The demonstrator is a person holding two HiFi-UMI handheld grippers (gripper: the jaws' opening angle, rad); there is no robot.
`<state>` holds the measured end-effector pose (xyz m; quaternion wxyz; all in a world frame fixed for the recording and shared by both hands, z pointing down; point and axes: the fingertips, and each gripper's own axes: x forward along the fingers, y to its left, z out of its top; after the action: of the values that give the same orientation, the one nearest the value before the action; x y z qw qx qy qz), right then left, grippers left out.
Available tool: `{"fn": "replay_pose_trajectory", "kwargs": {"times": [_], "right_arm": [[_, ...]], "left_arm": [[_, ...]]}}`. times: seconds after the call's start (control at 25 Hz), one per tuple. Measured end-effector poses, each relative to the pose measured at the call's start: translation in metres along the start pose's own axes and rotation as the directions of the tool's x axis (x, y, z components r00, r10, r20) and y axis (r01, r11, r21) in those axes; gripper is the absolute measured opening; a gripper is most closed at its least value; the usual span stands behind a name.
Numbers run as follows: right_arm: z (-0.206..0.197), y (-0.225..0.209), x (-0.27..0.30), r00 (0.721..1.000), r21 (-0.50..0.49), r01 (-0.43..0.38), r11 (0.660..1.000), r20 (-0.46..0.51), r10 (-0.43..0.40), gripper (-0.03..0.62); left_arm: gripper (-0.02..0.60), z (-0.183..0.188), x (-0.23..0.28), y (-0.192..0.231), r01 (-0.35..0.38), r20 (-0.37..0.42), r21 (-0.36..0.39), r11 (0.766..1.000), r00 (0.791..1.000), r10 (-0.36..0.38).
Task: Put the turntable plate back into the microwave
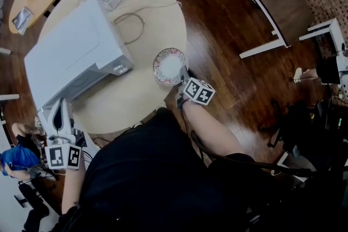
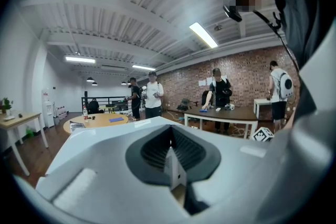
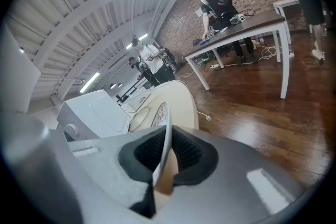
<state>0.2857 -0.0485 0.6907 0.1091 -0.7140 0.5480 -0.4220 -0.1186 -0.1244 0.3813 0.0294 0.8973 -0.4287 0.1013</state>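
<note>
2 grippers, both closed: the right gripper (image 1: 184,77) pinches the turntable plate (image 1: 169,65) by its near rim, face up over the table (image 1: 136,96) edge. The left gripper (image 1: 58,116) clamps a thin white edge (image 2: 173,165) (the door's, I judge). The microwave (image 1: 70,57) lies left of the plate, its front toward the left gripper.

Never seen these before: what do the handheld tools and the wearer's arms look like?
Both the left gripper and right gripper are pale grey with dark ribbed pads and a black-and-white marker cube. The person wears a black short-sleeved top.
</note>
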Motion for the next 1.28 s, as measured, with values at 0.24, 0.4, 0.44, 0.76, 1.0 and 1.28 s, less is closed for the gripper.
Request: {"fn": "replay_pose_trajectory", "kwargs": {"times": [0.24, 0.4, 0.44, 0.76, 1.0, 1.28], "right_arm": [[0.008, -0.009, -0.010, 1.000, 0.049, 0.009, 0.999, 0.011, -0.010, 0.020], [-0.001, -0.015, -0.012, 0.999, 0.117, 0.025, 0.993, 0.025, -0.028, 0.020], [-0.006, -0.017, -0.016, 0.999, 0.139, 0.030, 0.990, 0.028, -0.034, 0.020], [0.015, -0.018, -0.026, 0.996, 0.204, 0.025, 0.979, 0.081, -0.042, 0.020], [0.029, -0.010, -0.032, 0.989, 0.269, 0.011, 0.963, 0.140, -0.050, 0.020], [0.060, 0.013, -0.032, 0.973, 0.332, -0.042, 0.942, 0.229, -0.037, 0.020]], "left_arm": [[0.003, -0.014, -0.001, 0.001, 0.004, 0.006, -0.041, 0.999, 1.000, -0.004], [0.005, -0.020, -0.001, 0.005, 0.016, 0.002, -0.046, 0.999, 1.000, -0.016], [0.004, -0.023, -0.002, 0.005, 0.024, -0.001, -0.046, 0.999, 1.000, -0.024], [0.003, -0.033, 0.016, 0.001, 0.060, 0.055, -0.078, 0.995, 0.997, -0.055], [0.004, -0.031, 0.014, 0.020, 0.044, 0.080, -0.116, 0.992, 0.996, -0.035], [0.004, -0.019, 0.010, 0.046, 0.022, 0.116, -0.122, 0.992, 0.993, -0.007]]}}
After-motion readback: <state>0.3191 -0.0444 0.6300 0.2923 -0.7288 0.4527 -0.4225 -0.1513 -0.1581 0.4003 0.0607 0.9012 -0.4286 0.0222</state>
